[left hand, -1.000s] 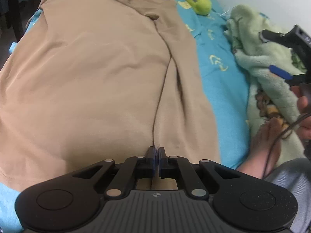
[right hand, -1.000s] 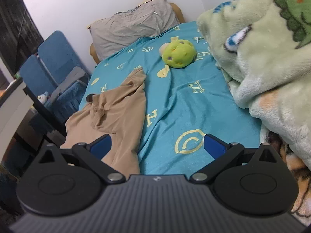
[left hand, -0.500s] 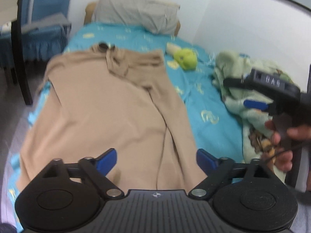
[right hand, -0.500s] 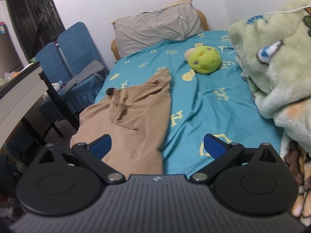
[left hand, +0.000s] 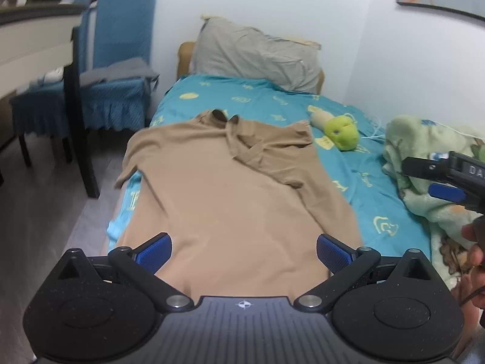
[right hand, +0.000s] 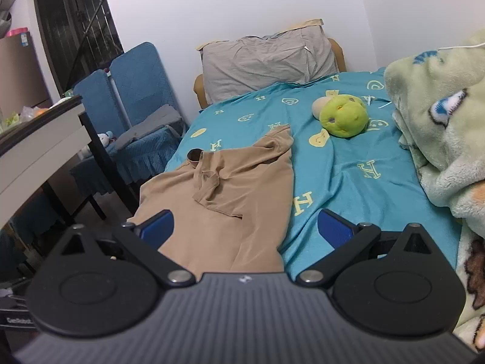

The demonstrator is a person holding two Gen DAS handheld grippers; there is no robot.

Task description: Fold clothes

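A: Shirt (left hand: 230, 200) lies flat on the teal sheet (left hand: 372, 203), tan, collar end toward the grey pillow (left hand: 257, 57). One sleeve is folded inward across the chest; its left edge hangs over the side of the bed.

B: Left gripper (left hand: 242, 250)?

A: Jaws opening, blue pads spread far apart. The shirt's hem shows between them from the camera, but neither pad presses on the cloth.

B: Right gripper (right hand: 245, 230)?

A: Also wide, nothing gripped. In the left wrist view it sits at the right edge, above the green fleece blanket (left hand: 430, 163), with the person's hand (left hand: 474, 251) below it. From its own camera, its left pad overlaps the shirt's right side and its right pad overlaps bare sheet.

B: Other items on the bed?

A: Green plush toy (right hand: 344, 115) near the pillow, apart from the shirt. Blue chairs (right hand: 133, 91) stand beside the bed on the left.
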